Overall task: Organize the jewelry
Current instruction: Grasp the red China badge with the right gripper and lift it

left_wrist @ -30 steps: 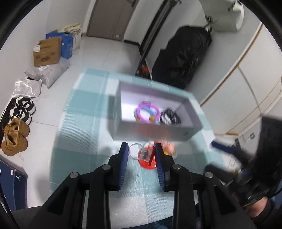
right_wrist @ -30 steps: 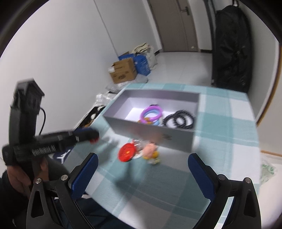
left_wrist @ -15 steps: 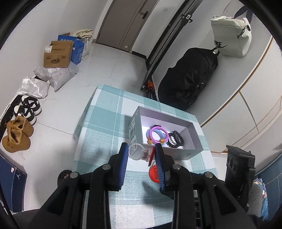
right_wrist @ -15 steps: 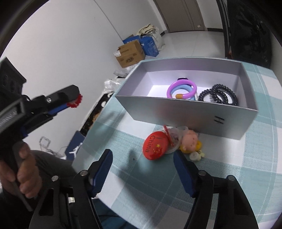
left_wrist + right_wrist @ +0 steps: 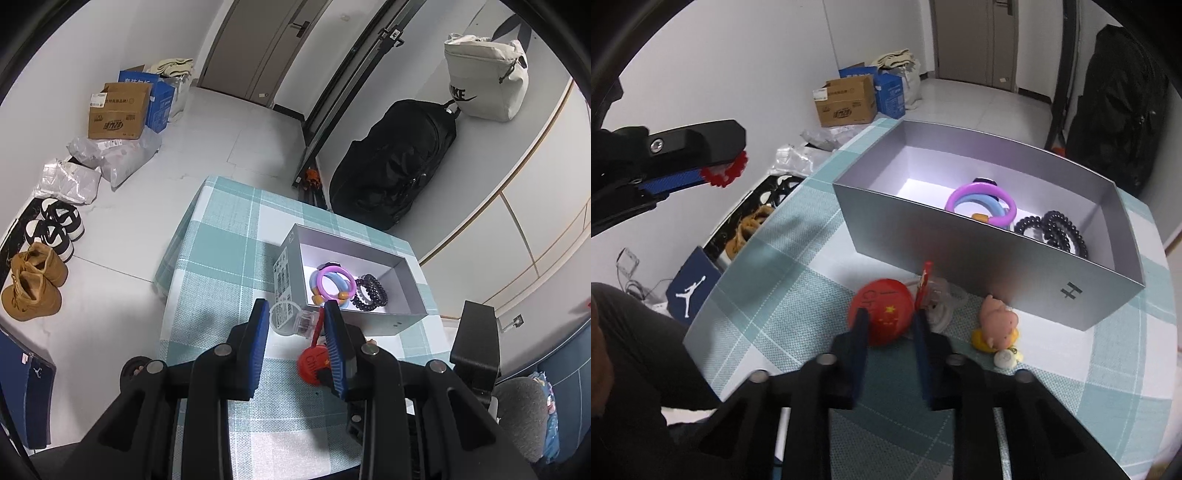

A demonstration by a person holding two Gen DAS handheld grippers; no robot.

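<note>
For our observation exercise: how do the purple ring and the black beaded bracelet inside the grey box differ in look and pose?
The purple ring is smooth, bright and thick; the black beaded bracelet is dark and built of small beads. The purple ring leans tilted on a blue ring; the black beaded bracelet lies flatter, in overlapping loops. Both are circular and sit in the grey box.

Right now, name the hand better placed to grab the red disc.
Right. The right gripper is over the red disc, jaws closing, nothing gripped yet. The left gripper is beside the table, shut on a red ring.
</note>
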